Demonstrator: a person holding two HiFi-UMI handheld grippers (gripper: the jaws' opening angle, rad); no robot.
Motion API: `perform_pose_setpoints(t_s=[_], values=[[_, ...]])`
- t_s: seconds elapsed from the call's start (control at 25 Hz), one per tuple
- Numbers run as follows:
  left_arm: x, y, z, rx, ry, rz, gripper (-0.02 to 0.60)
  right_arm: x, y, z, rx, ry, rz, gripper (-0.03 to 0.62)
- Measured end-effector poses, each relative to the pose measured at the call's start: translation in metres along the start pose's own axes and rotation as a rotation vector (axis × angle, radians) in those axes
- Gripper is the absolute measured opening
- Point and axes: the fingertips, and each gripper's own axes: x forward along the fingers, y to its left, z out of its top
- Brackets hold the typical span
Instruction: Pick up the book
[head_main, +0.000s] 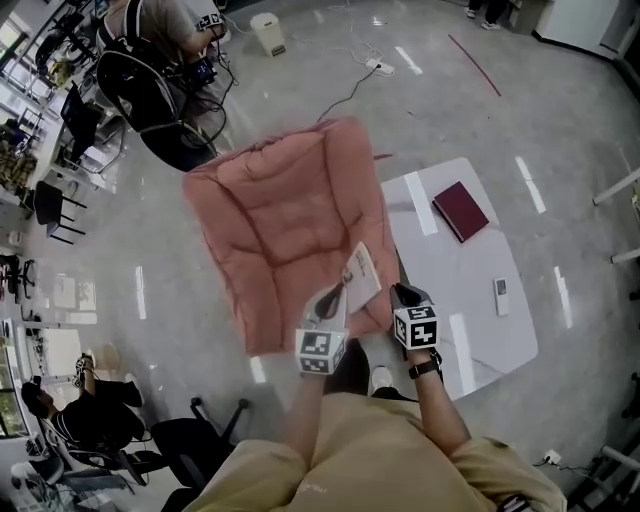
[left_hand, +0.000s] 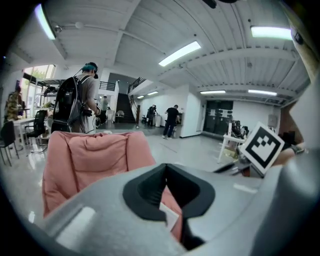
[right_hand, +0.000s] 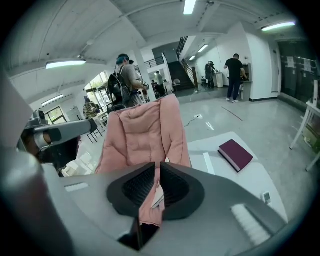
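Left tool (left_hand: 167, 207), right tool (right_hand: 156, 187) pinching pink cushion (head_main: 285, 215); maroon book (right_hand: 236, 154) in right gripper view, not left

Soft pink quilted cloth cushion (head_main: 285, 215), matt maroon book (head_main: 461, 210) at 2 o'clock, smooth white tabletop (head_main: 480, 335), glossy reflective grey floor (head_main: 560, 110)

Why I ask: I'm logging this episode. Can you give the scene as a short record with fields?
gripped item: pink cushion, spread out in front of the person
left gripper: jaws shut on the cushion's near edge, beside a white tag
right gripper: jaws shut on the cushion's near edge
book: dark red, closed, lying flat on the white table, untouched
also on table: small white remote, apart from the book
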Motion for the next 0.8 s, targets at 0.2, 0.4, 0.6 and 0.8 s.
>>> perform_pose_setpoints(t_s=[0.2,0.4,0.6,0.8], values=[[0.022,0.02,-0.032,-0.002,0.084,-0.023,0.002,0.05,0.002,-0.021,0.031,0.105,0.029,0.085],[0.037,0.041,-0.063,-0.047,0.147,-0.054,0.002,0.102,0.004,-0.045,0.049,0.212,0.056,0.177],[0.053,0.069,-0.079,-0.093,0.173,-0.053,0.002,0.15,-0.006,-0.079,0.045,0.29,0.047,0.2],[0.062,0.08,-0.099,-0.128,0.21,-0.079,0.002,0.188,-0.014,-0.109,0.058,0.381,0.021,0.216]])
